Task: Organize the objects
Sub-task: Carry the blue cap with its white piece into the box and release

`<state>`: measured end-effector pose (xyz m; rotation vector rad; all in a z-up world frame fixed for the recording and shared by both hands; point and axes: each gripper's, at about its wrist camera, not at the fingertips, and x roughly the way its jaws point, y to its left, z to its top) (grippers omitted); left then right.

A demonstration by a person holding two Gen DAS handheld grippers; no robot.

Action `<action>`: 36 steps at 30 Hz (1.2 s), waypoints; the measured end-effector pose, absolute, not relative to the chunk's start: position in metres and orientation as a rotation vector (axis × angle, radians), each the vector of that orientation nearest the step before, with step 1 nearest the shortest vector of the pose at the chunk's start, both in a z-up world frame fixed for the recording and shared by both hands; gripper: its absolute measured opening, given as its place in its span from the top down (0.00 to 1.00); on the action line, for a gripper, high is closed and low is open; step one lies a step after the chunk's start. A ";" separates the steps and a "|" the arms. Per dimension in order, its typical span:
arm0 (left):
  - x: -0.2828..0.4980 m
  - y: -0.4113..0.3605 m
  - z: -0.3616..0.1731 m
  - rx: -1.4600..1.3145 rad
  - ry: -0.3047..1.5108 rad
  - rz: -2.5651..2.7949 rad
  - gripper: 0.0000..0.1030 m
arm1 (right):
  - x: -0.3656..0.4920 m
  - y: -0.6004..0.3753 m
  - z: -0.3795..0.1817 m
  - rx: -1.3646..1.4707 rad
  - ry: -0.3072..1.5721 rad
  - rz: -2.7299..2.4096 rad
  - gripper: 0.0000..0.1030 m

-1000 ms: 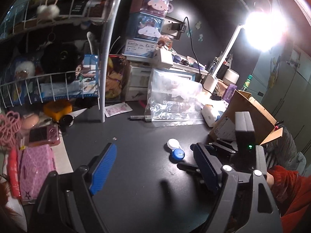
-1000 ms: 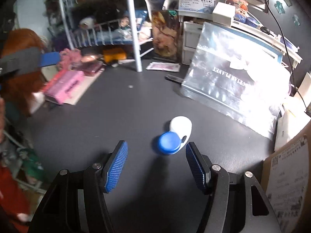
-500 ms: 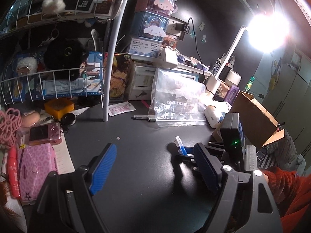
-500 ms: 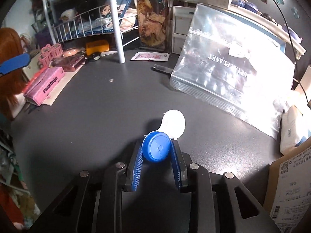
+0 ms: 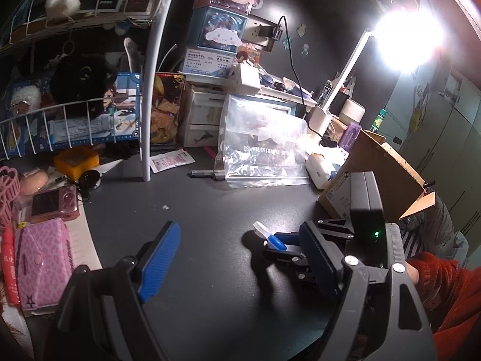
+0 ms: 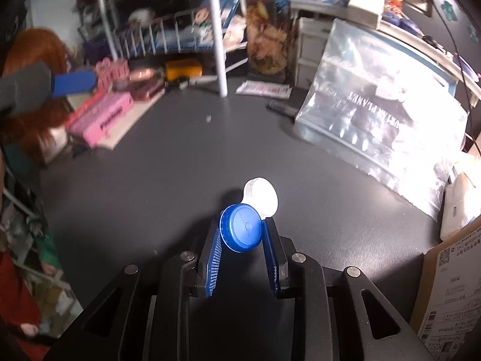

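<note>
The task's thing is a small contact lens case (image 6: 251, 213) — a blue screw cap and a white one joined side by side. It sits clamped in the right gripper (image 6: 242, 237), whose blue pads press on either side of the blue cap, with the white cap sticking out forward past the fingertips. In the left wrist view the case (image 5: 269, 236) hangs edge-on, tilted and lifted clear of the dark table (image 5: 210, 210), its shadow lying on the surface beside it.

It looks like light, hard plastic: stiff, not fragile, but smooth and rounded, so it could swivel or slip between the pads. The hold across the blue cap's rim seems sensible, since the ribbed pads bite on the knurled edge; a gentle squeeze should be enough.

The left gripper (image 5: 240, 255) hangs over the table with its jaws spread wide and nothing between them.

Against a second ago, the change is plain — then the case lay flat on the table between the spread pads of the right gripper; half a second ago the pads had shut on the blue cap, and now the case is raised and tipped.
</note>
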<state>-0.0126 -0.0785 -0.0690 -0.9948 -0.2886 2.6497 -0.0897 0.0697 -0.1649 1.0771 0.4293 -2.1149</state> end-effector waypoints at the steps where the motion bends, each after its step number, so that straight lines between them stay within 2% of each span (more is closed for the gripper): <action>1: -0.012 -0.078 -0.069 -0.993 -0.287 2.650 0.23 | -0.088 0.071 -0.166 1.072 0.436 -2.126 0.74; 2: -0.012 -0.078 -0.068 -0.991 -0.285 2.650 0.23 | -0.088 0.071 -0.167 1.073 0.441 -2.129 0.62; 4: -0.011 -0.078 -0.066 -0.989 -0.283 2.655 0.23 | -0.089 0.073 -0.168 1.077 0.412 -2.138 0.53; 9: -0.009 -0.081 -0.066 -0.990 -0.290 2.662 0.23 | -0.095 0.072 -0.172 1.094 0.393 -2.157 0.54; 11: -0.009 -0.082 -0.067 -0.994 -0.293 2.661 0.23 | -0.093 0.070 -0.173 1.068 0.429 -2.186 0.67; 14: -0.010 -0.082 -0.070 -1.006 -0.295 2.656 0.23 | -0.094 0.070 -0.172 1.060 0.432 -2.194 0.71; 20: -0.015 -0.076 -0.076 -1.028 -0.300 2.604 0.23 | -0.087 0.073 -0.161 1.025 0.422 -2.163 0.72; 26: -0.022 -0.066 -0.074 -1.000 -0.344 2.512 0.24 | -0.058 0.076 -0.118 0.891 0.381 -2.093 0.72; 28: -0.024 -0.061 -0.071 -0.987 -0.347 2.484 0.32 | -0.047 0.078 -0.103 0.843 0.370 -2.082 0.72; 30: -0.027 -0.056 -0.067 -0.973 -0.358 2.457 0.46 | -0.036 0.081 -0.087 0.783 0.379 -2.081 0.72; 36: -0.028 -0.040 -0.042 -0.871 -0.370 2.395 0.64 | -0.015 0.093 -0.056 0.675 0.403 -2.102 0.72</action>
